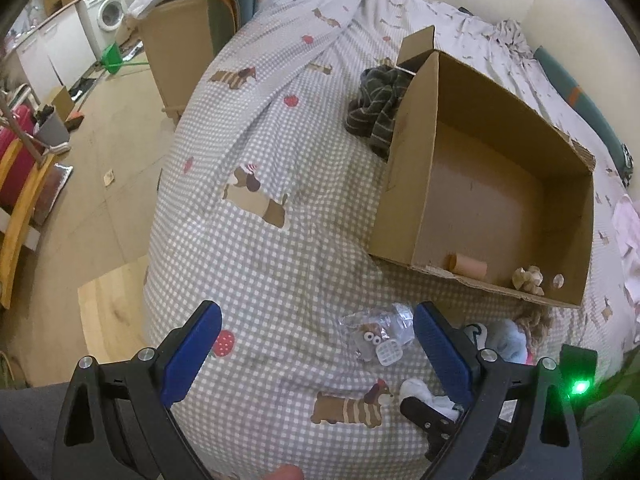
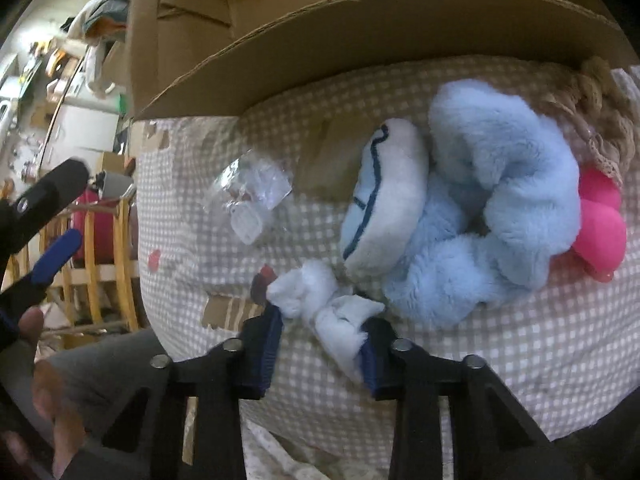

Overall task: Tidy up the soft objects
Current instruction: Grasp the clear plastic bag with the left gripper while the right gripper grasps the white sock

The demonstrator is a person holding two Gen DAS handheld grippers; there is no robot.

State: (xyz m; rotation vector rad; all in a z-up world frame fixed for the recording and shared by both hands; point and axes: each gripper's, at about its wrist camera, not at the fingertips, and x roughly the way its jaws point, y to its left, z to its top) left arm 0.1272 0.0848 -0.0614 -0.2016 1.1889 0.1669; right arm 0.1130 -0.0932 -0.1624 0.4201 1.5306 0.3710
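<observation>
An open cardboard box [image 1: 416,184] lies on the checked bed; its near wall fills the top of the right wrist view [image 2: 360,40]. Inside are a cardboard tube [image 1: 468,266] and a crumpled beige piece [image 1: 528,278]. My left gripper [image 1: 320,344] is open and empty above the bedcover. My right gripper [image 2: 320,320] is open, its jaws either side of a white fluffy cloth [image 2: 320,300], also in the left wrist view [image 1: 424,394]. Just beyond lies a light blue plush toy [image 2: 480,216] with a pink part [image 2: 600,224]. A clear plastic packet [image 2: 252,196] lies left of it, also in the left wrist view [image 1: 380,336].
A dark striped garment [image 1: 376,108] lies behind the box's left wall. A beige knitted piece [image 2: 600,112] lies by the box. A pink cloth [image 1: 628,224] is at the right. The bed edge drops to the floor on the left, with a wooden frame [image 1: 20,208].
</observation>
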